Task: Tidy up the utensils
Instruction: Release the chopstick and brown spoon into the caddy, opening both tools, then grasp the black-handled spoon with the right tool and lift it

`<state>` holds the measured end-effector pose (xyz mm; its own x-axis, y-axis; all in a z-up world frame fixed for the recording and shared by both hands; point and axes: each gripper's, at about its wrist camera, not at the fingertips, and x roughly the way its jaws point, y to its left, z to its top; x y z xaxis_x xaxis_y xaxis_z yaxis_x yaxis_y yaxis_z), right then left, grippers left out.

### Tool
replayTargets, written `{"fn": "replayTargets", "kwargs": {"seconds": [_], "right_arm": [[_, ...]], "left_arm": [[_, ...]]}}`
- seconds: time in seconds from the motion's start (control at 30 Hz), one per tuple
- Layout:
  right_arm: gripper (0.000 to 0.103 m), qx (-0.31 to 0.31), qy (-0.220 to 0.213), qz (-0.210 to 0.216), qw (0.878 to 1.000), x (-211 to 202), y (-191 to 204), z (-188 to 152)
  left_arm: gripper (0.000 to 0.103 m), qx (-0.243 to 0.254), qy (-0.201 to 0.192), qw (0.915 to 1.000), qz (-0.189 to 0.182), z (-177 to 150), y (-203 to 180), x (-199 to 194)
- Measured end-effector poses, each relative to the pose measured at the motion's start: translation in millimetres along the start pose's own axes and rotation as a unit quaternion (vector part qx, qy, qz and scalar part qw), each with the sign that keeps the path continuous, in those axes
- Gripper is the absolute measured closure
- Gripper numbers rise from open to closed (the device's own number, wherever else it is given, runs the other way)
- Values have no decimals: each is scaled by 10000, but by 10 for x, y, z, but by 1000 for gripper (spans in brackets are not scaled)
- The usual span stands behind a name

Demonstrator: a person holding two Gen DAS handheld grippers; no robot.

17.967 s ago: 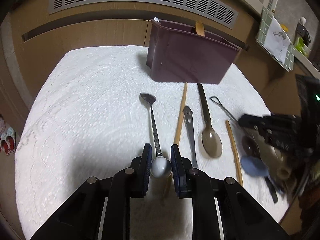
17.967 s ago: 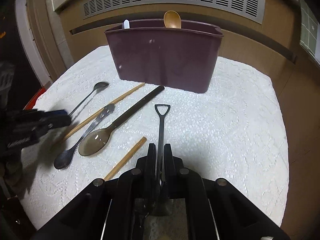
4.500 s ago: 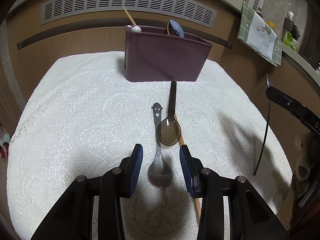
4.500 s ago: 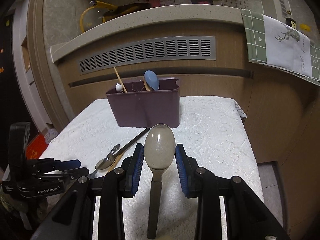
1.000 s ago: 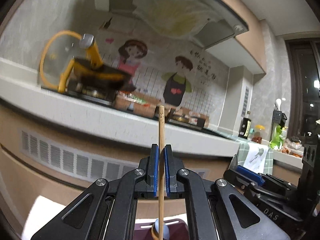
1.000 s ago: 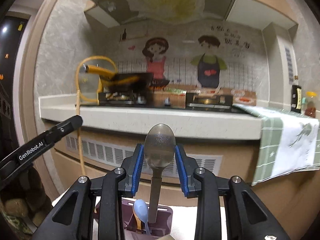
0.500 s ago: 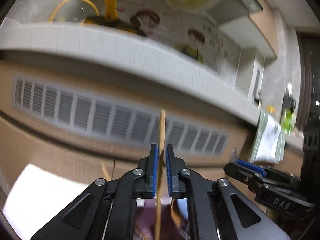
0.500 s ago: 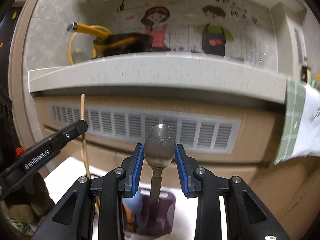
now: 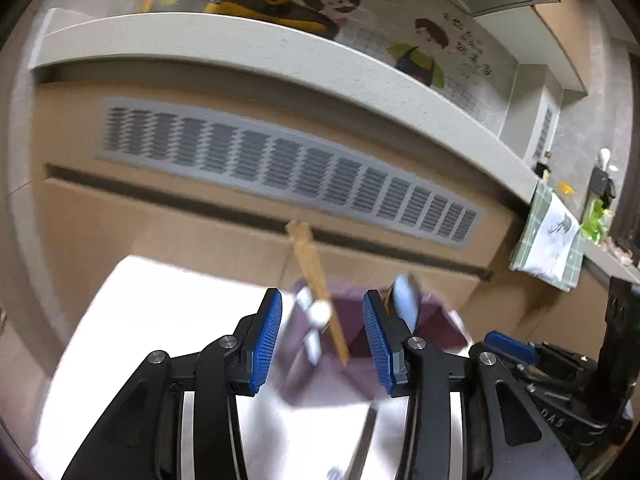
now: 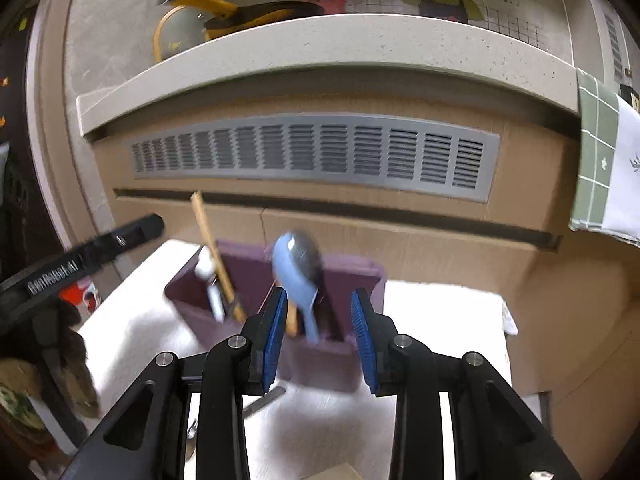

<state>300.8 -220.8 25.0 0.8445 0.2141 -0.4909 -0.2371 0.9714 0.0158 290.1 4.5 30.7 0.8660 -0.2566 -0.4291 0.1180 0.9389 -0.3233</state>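
Both grippers are letting go of utensils over the purple holder [image 10: 276, 280].

The left gripper [image 9: 322, 334] is opening, its blue pads standing wide with nothing pressed between them; the wooden chopstick [image 9: 316, 280] is leaning free in the holder's left compartment beside a white-tipped utensil [image 9: 320, 312]. The right gripper [image 10: 318, 332] is also standing released, clear of the grey spoon [image 10: 306, 258], which is resting upright in the right compartment behind a blue spoon [image 10: 294, 284]. This looks like the drop-off step finishing. A few utensils [image 10: 262, 398] are lying on the white cloth [image 10: 432, 316] below, so the next move probably calls for backing both grippers away and reaching down for those.
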Motion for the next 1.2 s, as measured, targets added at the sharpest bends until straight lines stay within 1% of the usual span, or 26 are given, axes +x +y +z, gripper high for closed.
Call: {"fn": "replayTargets", "kwargs": {"seconds": [0.1, 0.13, 0.2, 0.27, 0.33, 0.43, 0.47, 0.53, 0.63, 0.73, 0.8, 0.87, 0.93, 1.0, 1.07, 1.13, 1.2], "right_arm": [[72, 157, 498, 211, 9984, 86, 158, -260], [72, 254, 740, 283, 9965, 144, 212, -368], [72, 454, 1060, 384, 9926, 256, 292, -543], [72, 635, 1265, 417, 9891, 378, 329, -633], [72, 815, 1479, 312, 9851, 542, 393, -712], [72, 1029, 1727, -6, 9796, 830, 428, -761], [72, 1089, 1773, -67, 9781, 907, 434, -770], [71, 1211, 1677, -140, 9783, 954, 468, -763], [70, 1147, 1677, -210, 9789, 1026, 569, -713], [69, 813, 1753, -495, 9799, 1086, 728, -695], [70, 529, 1760, -516, 9816, 1097, 802, -704], [75, 390, 1743, -489, 9827, 1068, 803, -726], [85, 373, 1758, -409, 9829, 988, 790, -762], [90, 430, 1790, -227, 9826, 870, 673, -827], [91, 446, 1797, -223, 9824, 768, 574, -887], [92, 476, 1805, -244, 9821, 646, 443, -974], [92, 560, 1809, -233, 9816, 512, 295, -1024]], "left_arm": [[60, 111, 197, 9993, 285, -200, 125, -280], [60, 156, 298, 9988, 360, -298, 172, -371], [60, 138, 502, 9978, 404, -459, 262, -477], [60, 92, 693, 9965, 460, -621, 366, -567], [60, 83, 819, 9953, 520, -780, 450, -643], [60, 101, 897, 9939, 631, -917, 521, -677], [60, 70, 918, 9935, 664, -950, 564, -685], [60, -6, 944, 9933, 668, -969, 623, -683], [60, -151, 973, 9929, 671, -964, 711, -665], [60, -240, 1014, 9924, 657, -952, 741, -639], [60, -258, 1058, 9919, 658, -973, 751, -640], [60, -272, 1115, 9912, 653, -960, 735, -608], [60, -280, 1167, 9908, 629, -971, 718, -590], [60, -276, 1228, 9903, 588, -981, 690, -561], [60, -250, 1289, 9900, 509, -1003, 647, -548], [60, -233, 1359, 9900, 312, -1038, 578, -543], [60, -127, 1470, 9890, 40, -1104, 456, -535]]}}
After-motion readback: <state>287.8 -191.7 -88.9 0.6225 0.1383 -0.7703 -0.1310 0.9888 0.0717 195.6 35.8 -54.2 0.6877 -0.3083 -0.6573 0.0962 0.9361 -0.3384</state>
